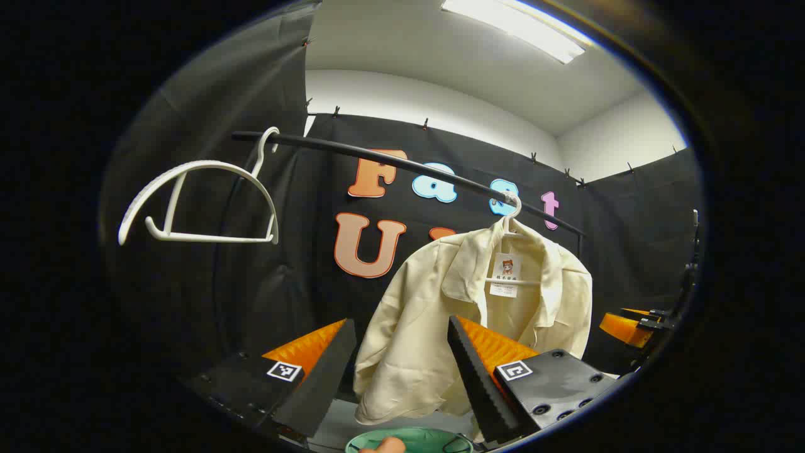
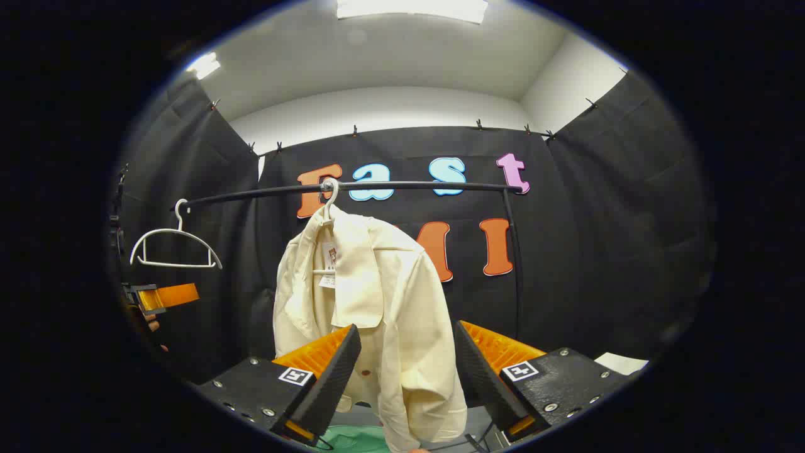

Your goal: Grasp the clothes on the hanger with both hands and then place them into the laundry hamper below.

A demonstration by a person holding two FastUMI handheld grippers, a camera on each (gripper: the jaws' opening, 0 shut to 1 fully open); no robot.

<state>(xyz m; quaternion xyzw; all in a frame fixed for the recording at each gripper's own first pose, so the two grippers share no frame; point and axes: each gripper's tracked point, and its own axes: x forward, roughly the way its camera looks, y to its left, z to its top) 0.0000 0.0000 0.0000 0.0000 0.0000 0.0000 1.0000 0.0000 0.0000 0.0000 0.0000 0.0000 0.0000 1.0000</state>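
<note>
Cream shirt (image 1: 440,314) is hanging from its hanger (image 1: 510,214) on the rail (image 1: 402,165), just ahead of both wide-open, empty tongs, left gripper (image 1: 402,371) and right gripper (image 2: 405,371). Each should be closing on 1 shoulder, lifting clear of the hook. Below the fingers a green rim, probably the laundry hamper (image 1: 415,438), is showing; an empty hanger (image 1: 201,201) is hanging well left, leaving room.

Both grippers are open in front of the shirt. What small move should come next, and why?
Probably ease both grippers forward: the left gripper and right gripper are open, and the cream shirt hangs untouched on its hanger, above the green hamper.
</note>
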